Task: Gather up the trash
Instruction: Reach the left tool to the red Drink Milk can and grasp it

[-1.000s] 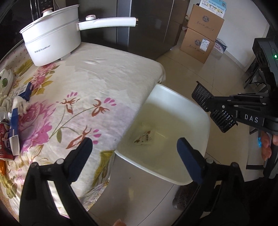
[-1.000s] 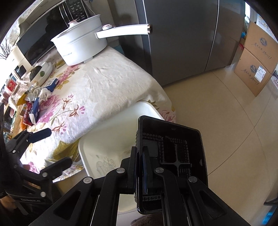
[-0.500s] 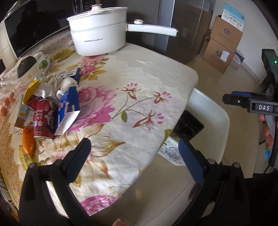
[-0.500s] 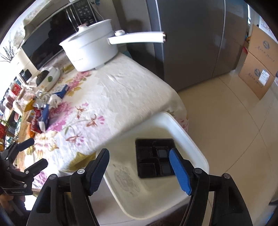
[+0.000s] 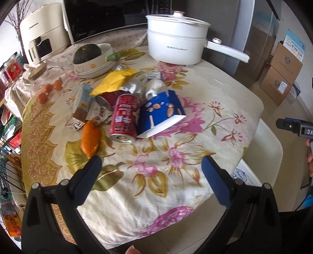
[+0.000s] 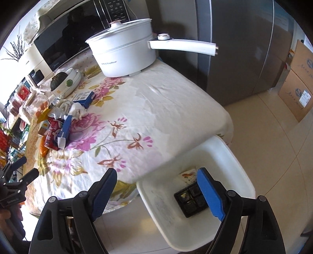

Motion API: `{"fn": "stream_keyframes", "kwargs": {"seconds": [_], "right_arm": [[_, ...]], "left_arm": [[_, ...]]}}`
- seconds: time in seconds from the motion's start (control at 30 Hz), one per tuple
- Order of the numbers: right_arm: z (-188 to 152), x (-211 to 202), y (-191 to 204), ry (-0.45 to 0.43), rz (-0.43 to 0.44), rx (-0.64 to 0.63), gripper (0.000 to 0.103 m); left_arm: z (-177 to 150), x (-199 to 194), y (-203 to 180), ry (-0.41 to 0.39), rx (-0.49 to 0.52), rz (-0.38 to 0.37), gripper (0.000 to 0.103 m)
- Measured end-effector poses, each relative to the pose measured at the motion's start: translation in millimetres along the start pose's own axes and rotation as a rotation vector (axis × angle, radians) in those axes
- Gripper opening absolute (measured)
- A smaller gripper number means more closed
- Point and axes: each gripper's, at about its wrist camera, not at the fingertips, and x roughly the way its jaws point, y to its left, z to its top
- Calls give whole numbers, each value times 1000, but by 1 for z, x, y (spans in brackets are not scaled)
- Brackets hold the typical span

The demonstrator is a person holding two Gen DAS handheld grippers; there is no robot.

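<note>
A heap of trash lies on the floral tablecloth: a red can (image 5: 124, 119) on its side, a blue and white carton (image 5: 160, 115), an orange wrapper (image 5: 90, 139), a yellow wrapper (image 5: 113, 82), crumpled foil (image 5: 135, 87) and a small box (image 5: 82, 101). My left gripper (image 5: 151, 176) is open and empty above the cloth, just in front of the heap. My right gripper (image 6: 157, 192) is open and empty above the white bin (image 6: 242, 175), which holds a black tray (image 6: 190, 199) and a paper packet (image 6: 188, 174). The heap also shows in the right wrist view (image 6: 58, 125).
A white pot (image 5: 176, 47) with a long handle stands at the table's back. A bowl with a dark squash (image 5: 92, 57), a glass jar (image 5: 42, 78), a microwave (image 5: 101, 17) and a cream appliance (image 5: 41, 31) stand behind the heap. Cardboard boxes (image 6: 297, 82) sit on the floor.
My right gripper opened and dropped the black tray into the bin, then drew back. My left gripper swung from over the bin to the trash heap on the table.
</note>
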Motion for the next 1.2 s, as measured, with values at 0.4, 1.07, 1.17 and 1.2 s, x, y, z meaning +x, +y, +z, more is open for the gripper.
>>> {"fn": "stream_keyframes", "kwargs": {"seconds": [0.4,1.07,1.17,1.2], "right_arm": [[19,31,58,32,54,21,86],[35,74,89,99,75,90,86],[35,77,87,109,72,93,86],[35,78,87,110,73,95,86]], "left_arm": [[-6,15,68,-36,-119,46,102],[38,91,69,51,-294,-107,75],[45,99,65,44,-280,-117,74],[46,102,65,44,-282,-115,72]]}}
